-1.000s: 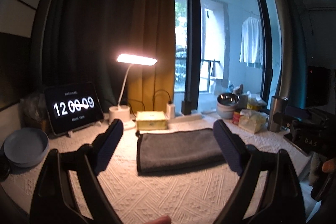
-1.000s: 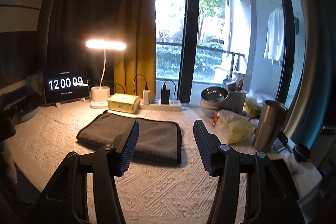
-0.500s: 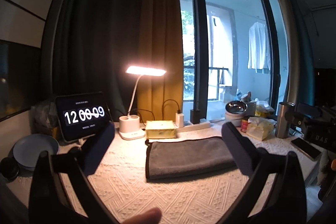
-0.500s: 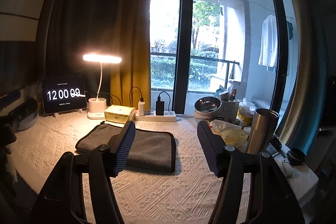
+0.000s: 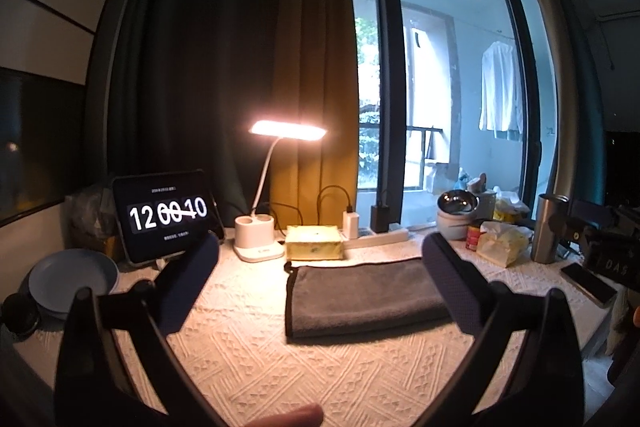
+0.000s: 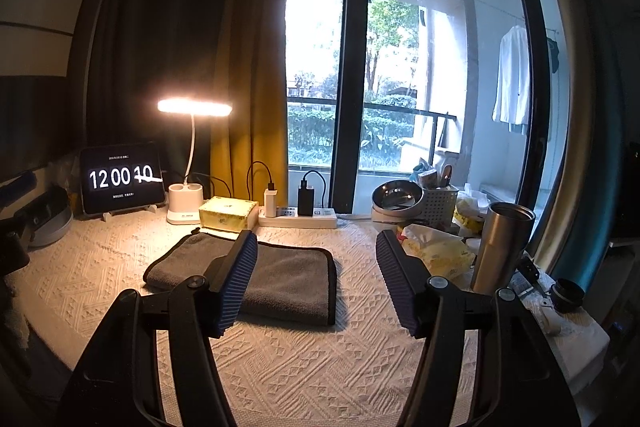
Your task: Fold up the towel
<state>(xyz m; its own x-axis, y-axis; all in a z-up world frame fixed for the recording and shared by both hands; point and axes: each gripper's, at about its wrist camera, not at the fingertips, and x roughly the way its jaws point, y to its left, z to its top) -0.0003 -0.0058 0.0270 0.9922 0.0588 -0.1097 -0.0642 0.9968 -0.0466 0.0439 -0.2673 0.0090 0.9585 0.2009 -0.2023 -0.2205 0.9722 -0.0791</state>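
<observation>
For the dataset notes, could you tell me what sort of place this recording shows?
Most likely a lived-in home: a cloth-covered table beside a balcony door, with a lit desk lamp, a clock display, kitchen bowls and a shirt drying outside.

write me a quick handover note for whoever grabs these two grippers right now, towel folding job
Left gripper: open, holding nothing, raised above the table and aimed at the towel.
Right gripper: open, holding nothing, also off the cloth.
Towel: grey, lying flat on the white textured tablecloth in front of the yellow tissue box, in a neat rectangle that appears to be doubled over already. Neither gripper touches it.
Done: looks like at least one fold; I cannot count the layers.
Left: if another fold is wanted, pinch one short end with both grippers and lay it over the other end. Watch the steel tumbler on the right.
</observation>
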